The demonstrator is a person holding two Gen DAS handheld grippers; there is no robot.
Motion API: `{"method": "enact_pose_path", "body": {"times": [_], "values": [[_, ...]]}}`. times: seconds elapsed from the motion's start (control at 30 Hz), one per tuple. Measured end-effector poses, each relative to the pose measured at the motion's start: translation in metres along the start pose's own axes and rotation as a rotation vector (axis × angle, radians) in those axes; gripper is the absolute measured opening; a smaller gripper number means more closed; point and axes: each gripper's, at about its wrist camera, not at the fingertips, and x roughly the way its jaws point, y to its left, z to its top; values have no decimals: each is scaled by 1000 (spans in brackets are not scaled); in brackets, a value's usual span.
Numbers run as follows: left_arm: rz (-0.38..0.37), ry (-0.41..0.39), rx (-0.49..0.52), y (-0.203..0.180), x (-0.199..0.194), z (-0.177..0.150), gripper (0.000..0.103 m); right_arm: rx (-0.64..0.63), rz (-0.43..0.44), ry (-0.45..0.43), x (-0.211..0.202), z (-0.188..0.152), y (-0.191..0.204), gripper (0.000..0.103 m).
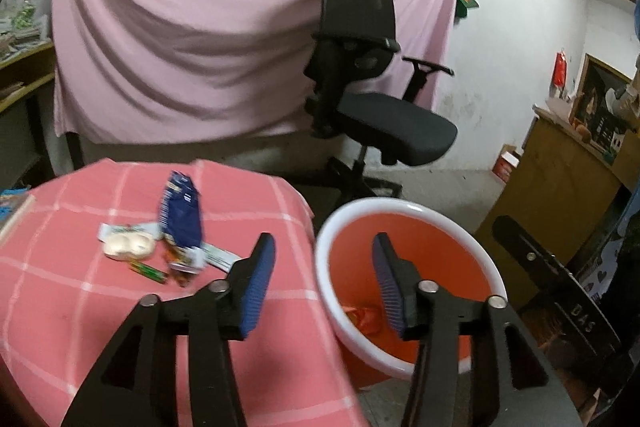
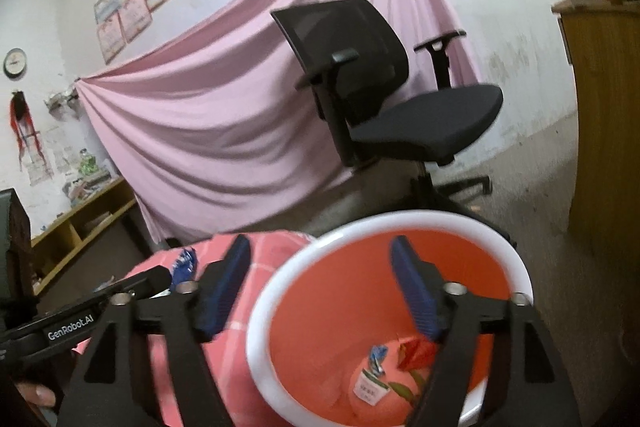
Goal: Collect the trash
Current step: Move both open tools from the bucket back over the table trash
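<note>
An orange bin with a white rim (image 1: 404,205) (image 2: 392,223) stands on the floor beside a table under a pink checked cloth (image 1: 80,307) (image 2: 240,367). Red, blue and white wrappers (image 2: 416,349) lie at the bin's bottom; the left wrist view shows a red one (image 1: 362,319). On the cloth lie a blue packet (image 1: 180,213), a clear blister shell (image 1: 128,245), a green wrapper (image 1: 150,271) and other scraps. My left gripper (image 1: 324,287) hangs open over the table edge and bin rim, nothing between its pads. My right gripper (image 2: 324,287) is open above the bin, empty.
A black office chair (image 1: 372,107) (image 2: 392,99) stands behind the bin, in front of a hanging pink sheet (image 1: 192,27). A wooden cabinet (image 1: 560,179) (image 2: 604,127) is at the right, low shelves (image 2: 80,223) at the left. A thumb (image 2: 38,393) shows at the lower left.
</note>
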Motion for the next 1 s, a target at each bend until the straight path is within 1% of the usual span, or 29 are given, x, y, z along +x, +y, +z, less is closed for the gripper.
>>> {"method": "enact_pose_path", "body": {"times": [0.07,0.2,0.23,0.27,0.3,0.4,0.43,0.47,0.5,0.57,0.6,0.83,1.0], "values": [[14,-27,-4,7,-8,1,48,-6,6,-15,1,0,6,84],[41,-65,-4,20,-20,1,48,-19,8,-26,8,1,18,88],[47,-75,-5,24,-23,1,51,-23,9,-35,9,1,21,91],[54,-88,-7,29,-26,1,56,-26,11,-47,9,2,25,98],[60,-99,-9,33,-29,1,58,-28,12,-64,8,2,29,102],[78,-141,-18,47,-37,0,64,-34,14,-104,6,4,41,103],[86,-154,-22,52,-39,0,77,-35,16,-114,7,4,46,103],[97,-172,-26,58,-43,0,92,-36,18,-124,8,4,50,103],[115,-203,-33,63,-48,-1,97,-37,20,-132,8,4,53,103],[137,-275,-47,75,-61,-5,98,-46,32,-152,9,3,63,103],[139,-291,-51,82,-65,-6,98,-54,38,-162,9,3,68,103],[184,-370,-97,125,-85,-10,100,-150,79,-226,10,-4,110,103],[223,-417,-109,153,-98,-17,100,-223,95,-271,10,-12,138,103]]}}
